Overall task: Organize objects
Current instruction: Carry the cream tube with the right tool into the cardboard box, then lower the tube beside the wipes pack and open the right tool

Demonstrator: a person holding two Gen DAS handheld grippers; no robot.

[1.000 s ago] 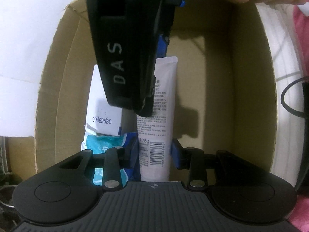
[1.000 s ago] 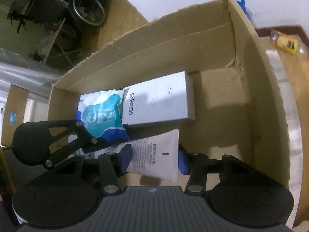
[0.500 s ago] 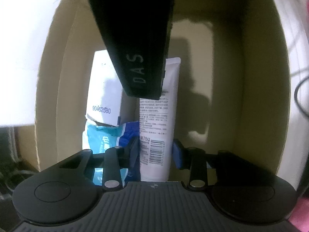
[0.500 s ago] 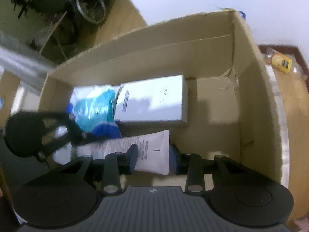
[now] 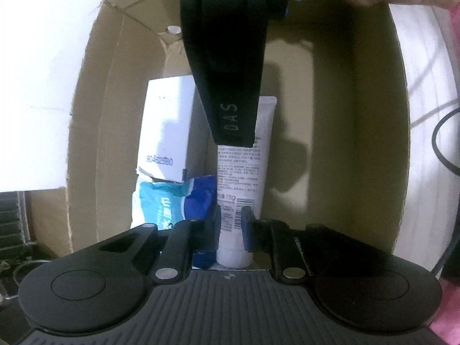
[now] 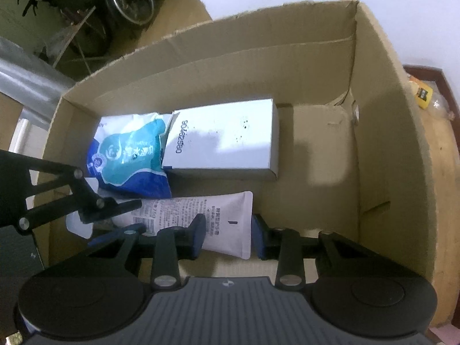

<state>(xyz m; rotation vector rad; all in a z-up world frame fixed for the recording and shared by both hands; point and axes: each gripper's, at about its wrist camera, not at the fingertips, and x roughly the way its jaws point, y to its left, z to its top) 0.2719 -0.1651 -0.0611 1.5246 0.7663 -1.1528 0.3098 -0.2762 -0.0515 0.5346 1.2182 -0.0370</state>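
A white tube (image 5: 240, 178) lies in a cardboard box (image 5: 359, 143) beside a white carton (image 5: 166, 123) and a blue wet-wipes pack (image 5: 172, 201). My left gripper (image 5: 231, 224) is shut on the tube's cap end. In the right wrist view the tube (image 6: 201, 212) lies along the box floor, and my right gripper (image 6: 228, 234) is open, its fingers either side of the tube's flat end, raised above it. The right gripper's black body (image 5: 227, 57) hangs over the tube in the left wrist view. The left gripper (image 6: 115, 210) shows at the left of the right wrist view.
The white carton (image 6: 224, 138) and wipes pack (image 6: 129, 158) fill the box's far left part. The box floor at the right (image 6: 316, 149) is bare cardboard. Tall box walls (image 6: 388, 143) surround everything. A black cable (image 5: 442, 143) lies outside on a white surface.
The right gripper has opened off the tube's flat end and lifted away. The left gripper has closed onto the tube's cap end and both views have pulled back slightly.
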